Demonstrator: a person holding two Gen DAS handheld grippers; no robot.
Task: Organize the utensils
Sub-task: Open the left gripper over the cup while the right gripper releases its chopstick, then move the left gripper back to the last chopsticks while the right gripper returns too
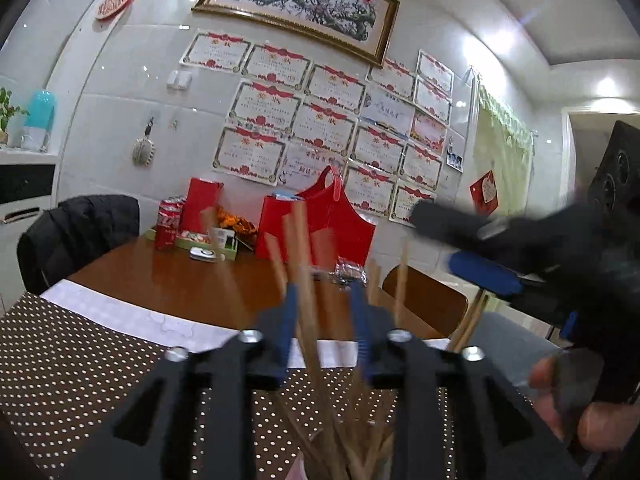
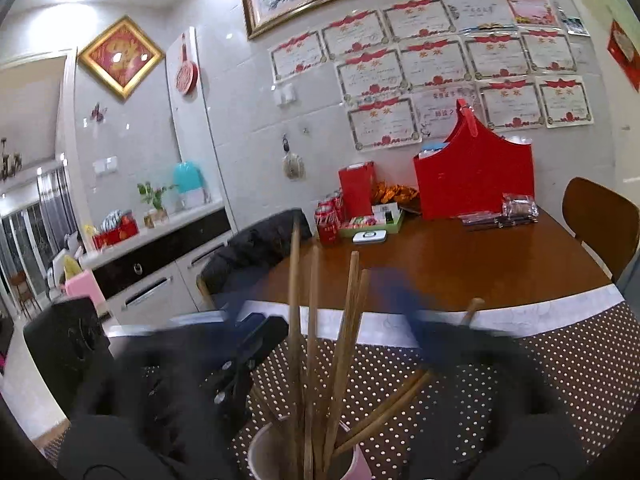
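- Left gripper [image 1: 326, 320]: lower centre of its own view, blue pads part-open, chopsticks [image 1: 306, 288] standing in the gap. Too blurred to say if the pads press on them; they look loose.
- Chopsticks [image 2: 320, 344] sit upright and splayed in a pale cup [image 2: 264, 454], bottom centre of the right wrist view.
- Right gripper [image 2: 332, 312]: jaws spread wide either side of the bundle, heavy blur, gripping nothing.
- Risk, my read: cup looks light and the sticks lean outward. A finger catching a stick on the way out could tip the cup or flick sticks onto the table.
- Risk: both tools crowd the same cup, so they could bump each other.
- Surface: brown polka-dot mat [image 2: 560, 364] in the foreground, wooden table [image 2: 460, 264] behind it.
- Room: red bag [image 2: 476, 176] and cola cans [image 2: 328, 220] at the table's far edge, certificates [image 2: 432, 64] across the tiled wall, upper right.
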